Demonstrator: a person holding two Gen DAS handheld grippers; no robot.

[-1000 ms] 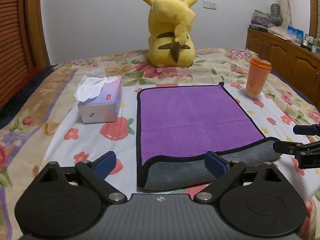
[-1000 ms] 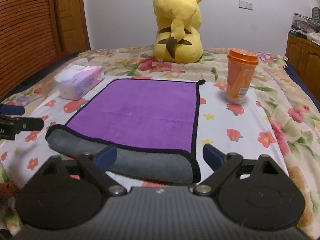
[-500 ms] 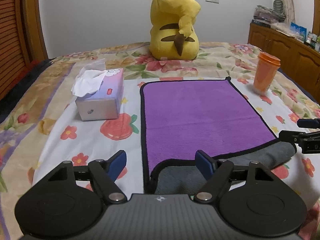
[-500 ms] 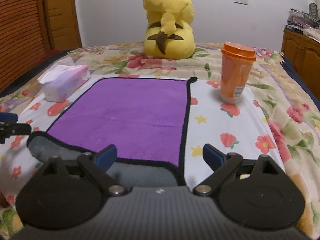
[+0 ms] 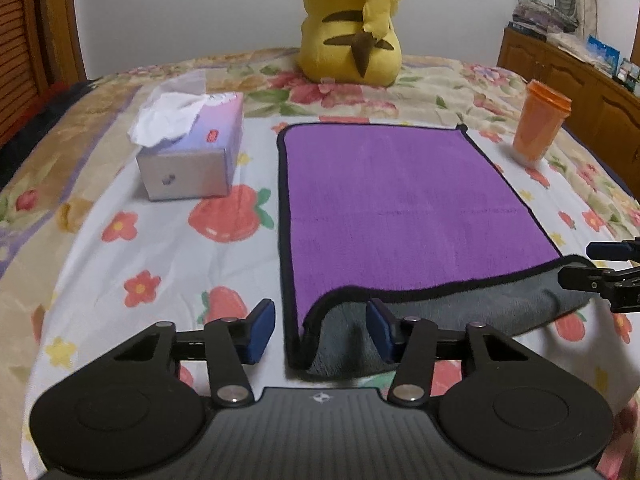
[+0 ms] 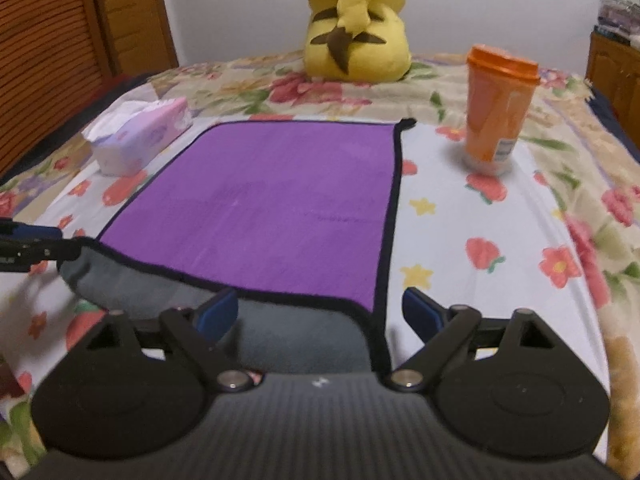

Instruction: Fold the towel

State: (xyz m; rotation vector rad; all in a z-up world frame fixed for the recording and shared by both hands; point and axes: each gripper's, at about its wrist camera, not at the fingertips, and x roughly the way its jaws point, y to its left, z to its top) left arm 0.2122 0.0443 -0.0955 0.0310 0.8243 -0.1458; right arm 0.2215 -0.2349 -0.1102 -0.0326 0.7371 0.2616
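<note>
Your left gripper (image 5: 320, 330): jaws spread wide, straddling the towel's near-left corner, gripping nothing | Your right gripper (image 6: 320, 316): jaws wide, straddling the near-right corner, gripping nothing | towel (image 5: 404, 200): flat on bedsheet (image 5: 160, 248), purple up, grey near edge showing.

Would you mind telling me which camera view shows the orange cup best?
The right wrist view: the orange cup stands large and near there, its lid and a label low on its side visible, though slightly blurred. The left wrist view shows it small, near the right edge beyond the towel, with no label discernible.
</note>
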